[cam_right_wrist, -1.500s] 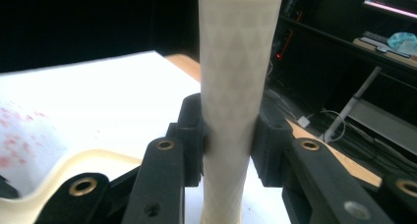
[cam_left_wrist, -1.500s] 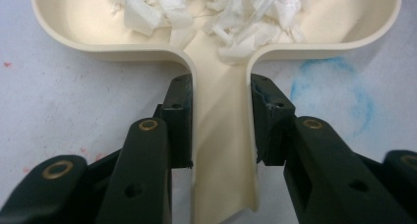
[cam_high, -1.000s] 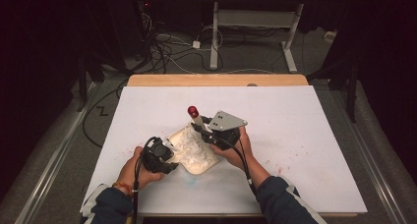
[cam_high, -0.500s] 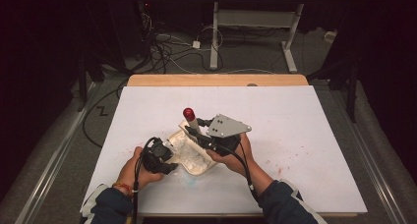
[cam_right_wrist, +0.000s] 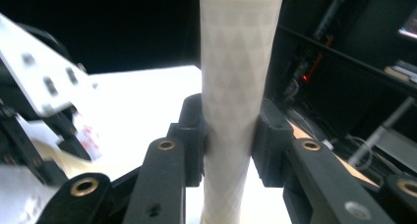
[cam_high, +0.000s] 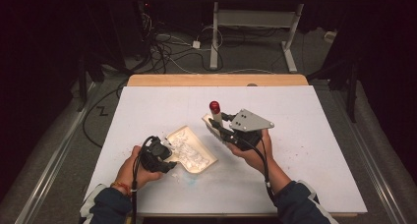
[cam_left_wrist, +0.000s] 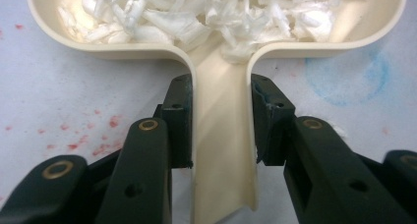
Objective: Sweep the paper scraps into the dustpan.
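Left hand-held gripper (cam_high: 164, 157): at the near left of the counter; in the left gripper view (cam_left_wrist: 220, 121) its black jaws are closed against both sides of the handle of a cream plastic scoop-shaped tray (cam_left_wrist: 222, 150).
Cream tray: lies flat on the white counter (cam_high: 305, 135), just ahead of the left hand-held gripper (cam_high: 196, 153), handle toward the person.
Tray contents: white shredded scraps (cam_left_wrist: 216, 13) heaped in the bowl (cam_high: 189, 148).
Right hand-held gripper (cam_high: 220, 127): raised right of the tray, grey three-cornered plate on top; in the right gripper view (cam_right_wrist: 231, 140) its jaws are clamped on a white patterned cylinder with a red cap (cam_right_wrist: 239, 86).
Cylinder: stands roughly upright above the counter (cam_high: 215, 113), beyond the tray, red end up.
Counter surface: red specks (cam_left_wrist: 98, 135) and a blue smudge (cam_left_wrist: 344, 71) beside the tray.
Far background: dark floor with cables (cam_high: 167, 42).
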`<action>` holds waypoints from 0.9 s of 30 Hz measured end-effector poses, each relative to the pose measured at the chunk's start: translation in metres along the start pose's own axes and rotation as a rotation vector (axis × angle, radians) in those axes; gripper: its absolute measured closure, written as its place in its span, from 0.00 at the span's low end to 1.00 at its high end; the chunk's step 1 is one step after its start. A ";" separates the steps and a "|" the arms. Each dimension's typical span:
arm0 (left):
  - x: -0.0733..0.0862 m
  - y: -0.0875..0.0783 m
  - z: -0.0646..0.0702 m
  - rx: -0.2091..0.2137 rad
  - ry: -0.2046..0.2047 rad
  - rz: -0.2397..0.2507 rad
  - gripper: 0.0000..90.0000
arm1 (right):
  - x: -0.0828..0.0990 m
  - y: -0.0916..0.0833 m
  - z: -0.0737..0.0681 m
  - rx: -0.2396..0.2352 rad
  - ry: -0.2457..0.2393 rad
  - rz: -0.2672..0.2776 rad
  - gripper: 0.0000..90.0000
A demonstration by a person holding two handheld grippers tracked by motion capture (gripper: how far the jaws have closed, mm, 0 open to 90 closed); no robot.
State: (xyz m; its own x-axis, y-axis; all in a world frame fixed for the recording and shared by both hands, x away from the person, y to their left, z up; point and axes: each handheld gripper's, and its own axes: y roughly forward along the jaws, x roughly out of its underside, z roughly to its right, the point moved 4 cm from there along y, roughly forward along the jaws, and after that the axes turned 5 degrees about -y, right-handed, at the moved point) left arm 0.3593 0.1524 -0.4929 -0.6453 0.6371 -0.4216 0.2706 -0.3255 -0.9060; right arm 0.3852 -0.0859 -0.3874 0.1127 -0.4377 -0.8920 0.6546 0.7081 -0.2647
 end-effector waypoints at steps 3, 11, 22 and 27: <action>0.001 -0.005 -0.003 -0.007 -0.002 0.012 0.71 | 0.007 -0.004 0.004 0.017 0.003 -0.020 0.78; 0.012 -0.022 -0.016 -0.039 -0.048 0.062 0.71 | 0.019 -0.011 0.004 0.014 0.017 -0.038 0.78; 0.037 -0.047 -0.012 -0.048 -0.039 0.099 0.71 | 0.028 -0.016 0.003 0.009 0.037 -0.039 0.78; 0.063 -0.063 -0.013 -0.054 -0.042 0.103 0.71 | 0.029 -0.017 0.003 0.010 0.039 -0.041 0.78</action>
State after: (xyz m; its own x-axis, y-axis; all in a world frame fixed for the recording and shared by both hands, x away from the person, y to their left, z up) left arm 0.3109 0.2217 -0.4632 -0.6411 0.5722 -0.5115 0.3740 -0.3491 -0.8592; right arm 0.3789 -0.1122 -0.4074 0.0564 -0.4441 -0.8942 0.6658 0.6842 -0.2977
